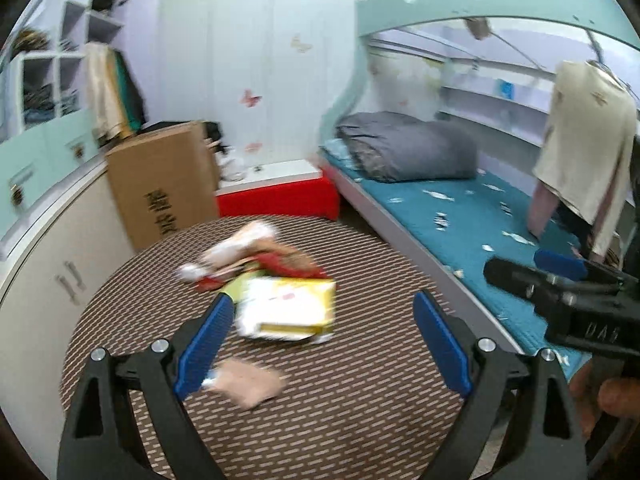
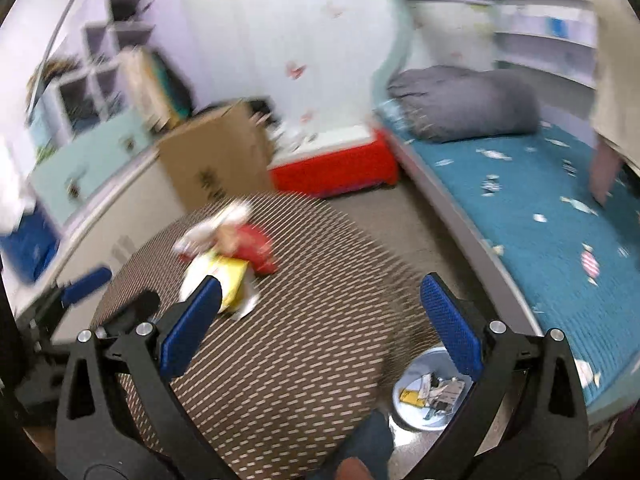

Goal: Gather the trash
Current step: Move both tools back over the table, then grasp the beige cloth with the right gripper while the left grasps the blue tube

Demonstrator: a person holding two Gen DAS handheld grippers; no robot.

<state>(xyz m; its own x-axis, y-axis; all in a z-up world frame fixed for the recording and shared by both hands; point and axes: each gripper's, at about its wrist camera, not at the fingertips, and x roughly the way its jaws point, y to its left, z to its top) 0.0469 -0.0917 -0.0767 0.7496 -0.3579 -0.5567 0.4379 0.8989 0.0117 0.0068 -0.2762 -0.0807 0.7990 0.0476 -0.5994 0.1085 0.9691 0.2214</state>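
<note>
A round table with a brown woven mat (image 1: pixel 320 420) holds a pile of trash: a yellow and white packet (image 1: pixel 290 308), a red and white wrapper (image 1: pixel 260 258) behind it, and a crumpled beige paper (image 1: pixel 248 384) near my left gripper. My left gripper (image 1: pixel 324 312) is open above the table, just short of the yellow packet. My right gripper (image 2: pixel 320 292) is open and empty over the table, right of the pile (image 2: pixel 228 256). The right gripper also shows at the right of the left wrist view (image 1: pixel 560 280). A light blue bin (image 2: pixel 430 394) with scraps stands on the floor by the table.
A bed with a teal sheet (image 1: pixel 460 216) and grey duvet (image 1: pixel 408 148) runs along the right. A cardboard box (image 1: pixel 160 184) and a red box (image 1: pixel 280 198) stand behind the table. White cabinets (image 1: pixel 40 280) line the left. A cream garment (image 1: pixel 580 140) hangs at right.
</note>
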